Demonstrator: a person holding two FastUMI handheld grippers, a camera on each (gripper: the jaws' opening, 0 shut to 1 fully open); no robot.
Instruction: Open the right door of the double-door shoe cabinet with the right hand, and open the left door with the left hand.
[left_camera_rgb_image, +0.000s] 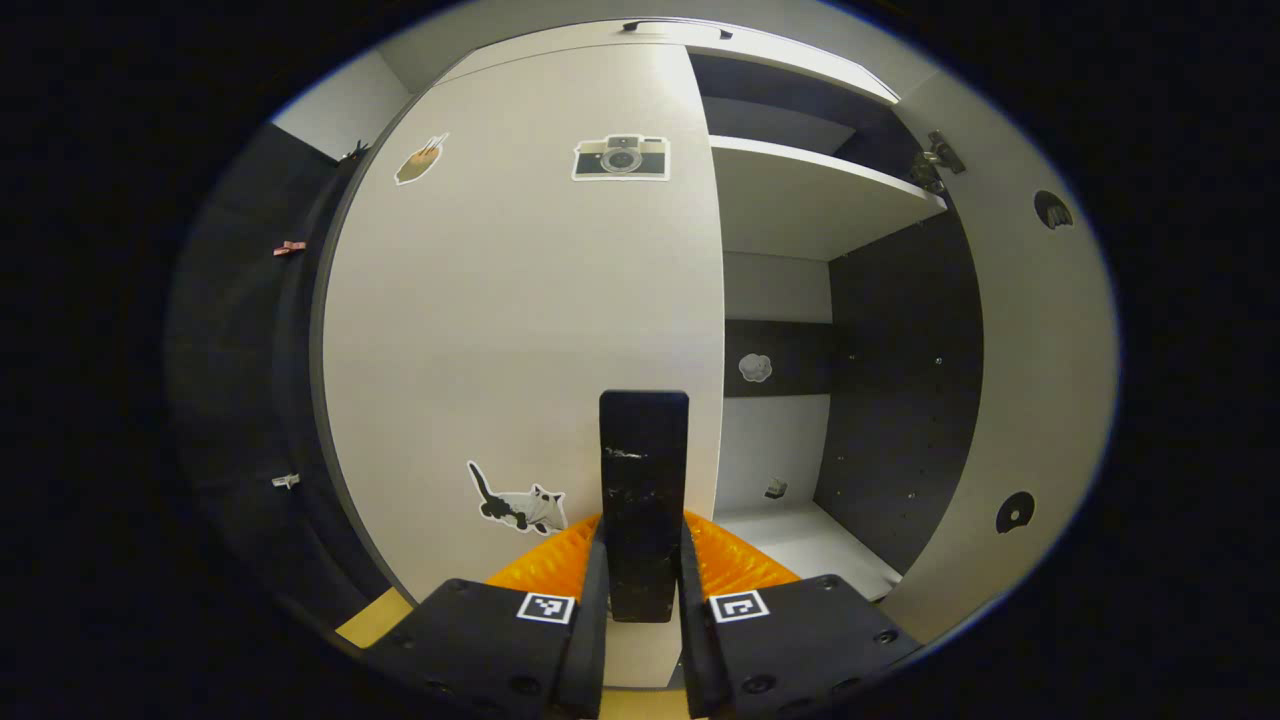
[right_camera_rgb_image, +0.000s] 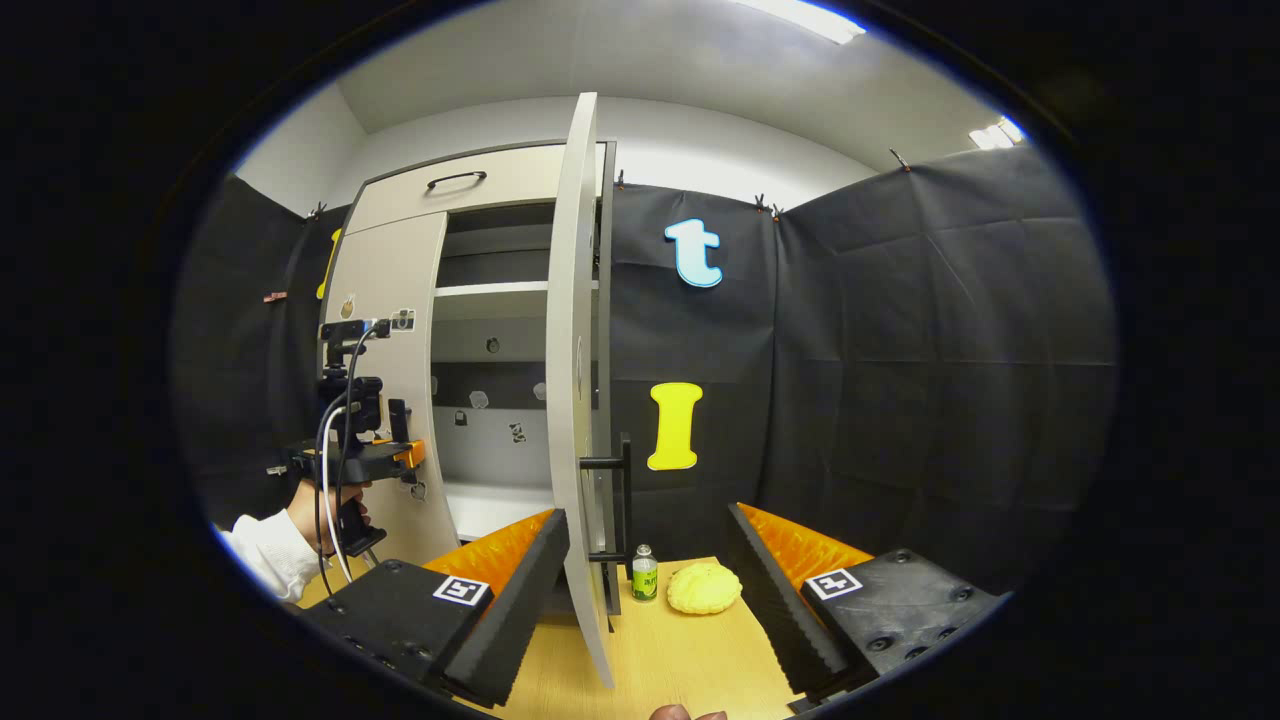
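Clamping the left door's (left_camera_rgb_image: 520, 320) handle (left_camera_rgb_image: 643, 500), the left gripper (left_camera_rgb_image: 643, 590) sits against that closed door; the right door (right_camera_rgb_image: 572, 400) stands open, its edge between the spread fingers of the right gripper (right_camera_rgb_image: 650, 600) above the bench (right_camera_rgb_image: 680, 660)

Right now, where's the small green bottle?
In the right gripper view the small green bottle stands on the wooden table, low centre, just left of the yellow bun and right of the open right door.
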